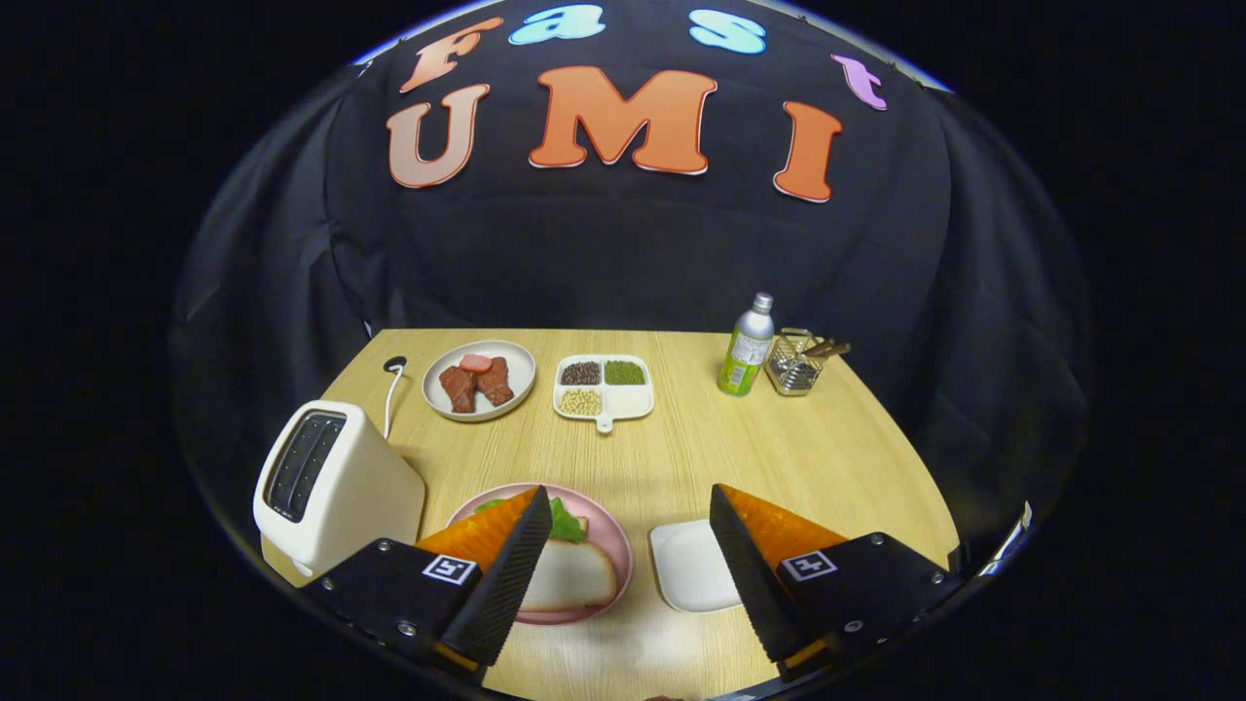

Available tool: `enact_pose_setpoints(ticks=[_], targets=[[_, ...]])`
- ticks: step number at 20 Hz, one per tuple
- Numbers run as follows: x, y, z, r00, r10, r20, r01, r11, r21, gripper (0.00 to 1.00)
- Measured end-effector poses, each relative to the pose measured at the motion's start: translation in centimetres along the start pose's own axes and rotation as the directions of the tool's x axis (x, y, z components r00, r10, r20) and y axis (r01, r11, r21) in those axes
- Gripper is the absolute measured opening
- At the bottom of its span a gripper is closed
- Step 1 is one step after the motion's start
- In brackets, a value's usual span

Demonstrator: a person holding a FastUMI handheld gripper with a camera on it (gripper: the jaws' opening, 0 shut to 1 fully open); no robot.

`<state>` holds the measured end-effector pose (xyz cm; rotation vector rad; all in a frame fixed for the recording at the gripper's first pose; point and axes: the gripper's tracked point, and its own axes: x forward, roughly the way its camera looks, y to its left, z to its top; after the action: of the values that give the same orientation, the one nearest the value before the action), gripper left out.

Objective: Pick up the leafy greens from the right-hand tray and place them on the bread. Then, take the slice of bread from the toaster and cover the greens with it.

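My gripper [630, 492] hangs open above the table's near edge, with nothing between its fingers. Just beyond the left finger [506, 574] lies a pink plate [617, 531] holding a slice of bread [572, 576]. Leafy greens [566, 523] show at the far edge of that slice, partly behind the finger. A small white tray [686, 565] sits beside the plate on the right, half hidden by the right finger [745, 565]; its visible part is bare. A cream toaster [336, 487] stands left of the plate, its top slots dark, and I cannot tell whether bread is inside.
At the back of the wooden table [827, 458] are a plate of meat pieces [477, 380], a divided white dish of beans [604, 387], a green bottle [747, 349] and a wire basket [796, 362]. A white cable [390, 401] runs behind the toaster.
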<state>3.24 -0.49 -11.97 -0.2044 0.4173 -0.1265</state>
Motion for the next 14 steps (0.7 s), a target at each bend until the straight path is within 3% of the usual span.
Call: enact_pose_setpoints(ticks=[6,14], targets=[[-3.4,-1.9,4.8,0.992,0.01,0.126,-0.016,0.999,0.046,0.97],[-5.3,-4.6,7.3,0.977,-0.008,0.214,-0.001,0.999,0.041,0.98]])
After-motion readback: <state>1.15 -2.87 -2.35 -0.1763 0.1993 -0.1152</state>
